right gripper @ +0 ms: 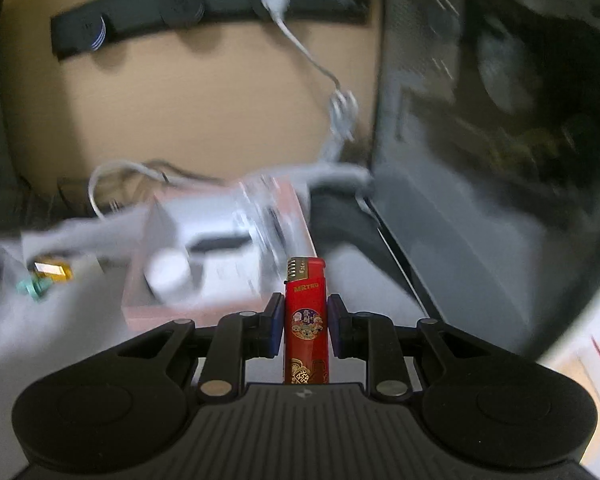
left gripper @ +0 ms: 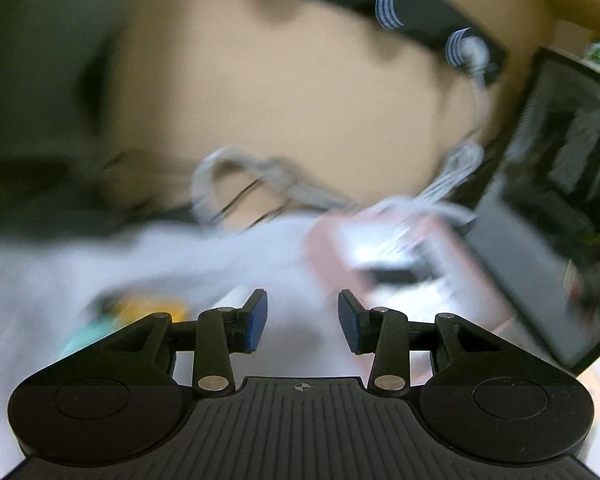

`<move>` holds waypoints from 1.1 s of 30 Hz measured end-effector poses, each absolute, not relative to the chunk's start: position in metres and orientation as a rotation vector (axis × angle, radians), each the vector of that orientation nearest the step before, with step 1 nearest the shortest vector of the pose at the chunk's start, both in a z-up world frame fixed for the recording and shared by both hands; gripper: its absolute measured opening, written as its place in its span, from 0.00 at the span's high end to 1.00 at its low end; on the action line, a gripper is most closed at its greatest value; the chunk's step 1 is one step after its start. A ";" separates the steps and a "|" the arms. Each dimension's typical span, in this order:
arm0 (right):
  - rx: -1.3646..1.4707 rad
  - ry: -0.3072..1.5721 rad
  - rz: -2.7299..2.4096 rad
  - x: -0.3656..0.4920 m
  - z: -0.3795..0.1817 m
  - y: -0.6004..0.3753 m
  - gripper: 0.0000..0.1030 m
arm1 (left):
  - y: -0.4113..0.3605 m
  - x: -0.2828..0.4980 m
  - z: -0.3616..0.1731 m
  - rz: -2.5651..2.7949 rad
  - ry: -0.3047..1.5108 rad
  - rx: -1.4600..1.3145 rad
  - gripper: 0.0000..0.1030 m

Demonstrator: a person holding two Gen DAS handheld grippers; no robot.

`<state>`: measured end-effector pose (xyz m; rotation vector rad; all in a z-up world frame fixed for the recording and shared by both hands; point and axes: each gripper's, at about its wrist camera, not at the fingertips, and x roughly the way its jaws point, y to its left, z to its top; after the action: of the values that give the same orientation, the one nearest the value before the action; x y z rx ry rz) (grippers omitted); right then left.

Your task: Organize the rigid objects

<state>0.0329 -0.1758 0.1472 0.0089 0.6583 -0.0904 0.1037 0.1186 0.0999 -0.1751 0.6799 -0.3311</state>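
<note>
My right gripper (right gripper: pixel 303 322) is shut on a red lighter (right gripper: pixel 305 320) with a gold top, held upright above the white surface. Ahead of it stands a pink tray (right gripper: pixel 220 308) with white items and a small white round pot (right gripper: pixel 168 276) in it. My left gripper (left gripper: pixel 302 320) is open and empty above the white surface; the same pink tray (left gripper: pixel 456 256) shows blurred to its front right. A yellow item (right gripper: pixel 54 270) and a teal item (right gripper: pixel 32 286) lie at the left; they also show blurred in the left wrist view (left gripper: pixel 148 312).
A black power strip (right gripper: pixel 204 12) is on the tan wall with a white plug and cable (right gripper: pixel 300 48) hanging down. A dark glass-sided case (right gripper: pixel 480 120) stands at the right. White cables (left gripper: pixel 236 176) lie behind the tray. Both views are motion-blurred.
</note>
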 end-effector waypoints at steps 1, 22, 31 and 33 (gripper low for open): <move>0.013 0.643 -0.074 0.043 0.155 -0.174 0.78 | 0.133 0.095 0.089 -0.293 0.707 -0.185 0.58; -0.082 0.859 0.468 0.187 0.092 0.045 0.41 | 0.234 -0.003 0.050 0.113 0.850 -0.331 0.58; -0.256 0.834 0.535 0.211 0.045 0.135 0.35 | 0.244 -0.028 0.068 0.159 0.858 -0.294 0.58; -0.255 0.868 0.530 0.224 0.036 0.143 0.32 | 0.246 -0.030 0.070 0.154 0.858 -0.291 0.58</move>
<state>0.2242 0.1432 0.0361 -0.2552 0.8681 0.5305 -0.0302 0.2461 0.0697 -0.2914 0.8583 0.1544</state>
